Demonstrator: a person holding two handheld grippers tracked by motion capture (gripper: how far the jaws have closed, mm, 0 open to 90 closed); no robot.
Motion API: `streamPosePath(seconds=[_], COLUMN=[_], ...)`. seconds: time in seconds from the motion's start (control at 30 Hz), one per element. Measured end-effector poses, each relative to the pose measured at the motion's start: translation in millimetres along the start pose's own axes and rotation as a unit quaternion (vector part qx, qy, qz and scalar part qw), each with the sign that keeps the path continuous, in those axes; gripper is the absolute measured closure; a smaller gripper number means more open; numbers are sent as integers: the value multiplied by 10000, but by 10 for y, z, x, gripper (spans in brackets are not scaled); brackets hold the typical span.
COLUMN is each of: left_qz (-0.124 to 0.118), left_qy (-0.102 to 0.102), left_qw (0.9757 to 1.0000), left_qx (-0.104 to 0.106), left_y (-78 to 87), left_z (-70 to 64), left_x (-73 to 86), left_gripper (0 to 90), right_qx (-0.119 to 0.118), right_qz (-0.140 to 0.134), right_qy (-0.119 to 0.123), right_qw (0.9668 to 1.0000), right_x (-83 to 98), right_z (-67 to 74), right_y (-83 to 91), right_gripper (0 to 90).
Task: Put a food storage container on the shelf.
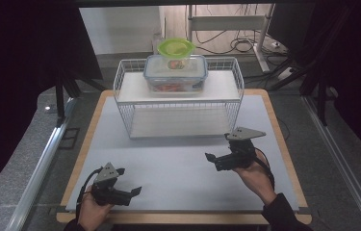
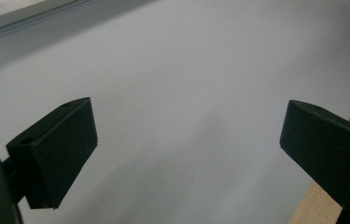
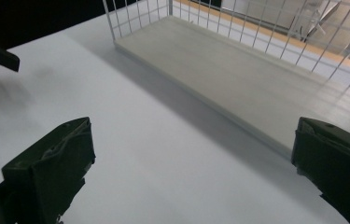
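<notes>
Food box [image 1: 175, 73] with its clear lid sits on the top shelf of the white wire rack [image 1: 120, 79] at the far side of the tabletop [image 1: 178, 163], and a green bowl [image 1: 175, 47] rests on top of it. That stack is what we judge our hands are about to go for, being the nearest thing ahead of them. Below it, the rack's lower shelf [image 3: 238, 79] lies bare. Our right gripper [image 1: 212, 159] hovers near the rack's front right corner, jaws spread wide and holding nothing; our left gripper [image 1: 135, 191] hangs low by the near edge of the tabletop, well apart from the rack, jaws likewise wide and holding nothing. To do the reach well, we should bring both grippers up level with the top shelf, come in over the wire rim rather than through it, and take the box by its two short ends evenly. Keeping it flat matters, since the bowl looks loose and could slide off.
</notes>
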State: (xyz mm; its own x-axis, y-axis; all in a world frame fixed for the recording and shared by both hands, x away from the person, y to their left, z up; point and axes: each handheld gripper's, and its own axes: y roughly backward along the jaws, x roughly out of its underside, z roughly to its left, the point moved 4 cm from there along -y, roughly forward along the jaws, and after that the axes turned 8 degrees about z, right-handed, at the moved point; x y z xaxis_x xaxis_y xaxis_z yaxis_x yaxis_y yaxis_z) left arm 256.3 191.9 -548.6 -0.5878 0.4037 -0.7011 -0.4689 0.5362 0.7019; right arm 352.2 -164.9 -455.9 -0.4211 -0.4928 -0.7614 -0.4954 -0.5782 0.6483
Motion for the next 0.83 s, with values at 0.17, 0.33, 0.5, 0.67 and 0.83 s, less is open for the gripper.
streamPosePath(seconds=[0.17,0.33,0.5,0.67,0.83], left_qz=[18,41,73,92,90], left_qy=[-41,-111,-214,-272,-287], left_qw=[10000,9999,9997,9995,9994], left_qx=[-14,-58,-125,-158,-175], left_y=[-6,-17,-26,-33,-43], left_z=[-8,-19,-29,-35,-37], left_x=[2,4,5,9,3], left_gripper=[29,27,26,26,26], right_qx=[24,83,137,190,195], right_qz=[110,214,383,612,756], right_qy=[20,-21,-100,-205,-339], right_qw=[9999,9997,9991,9977,9964], right_x=[209,381,613,810,928], right_z=[38,54,51,20,-33], right_y=[-16,-35,-54,-67,-75], right_gripper=[0,0,0,0,0])
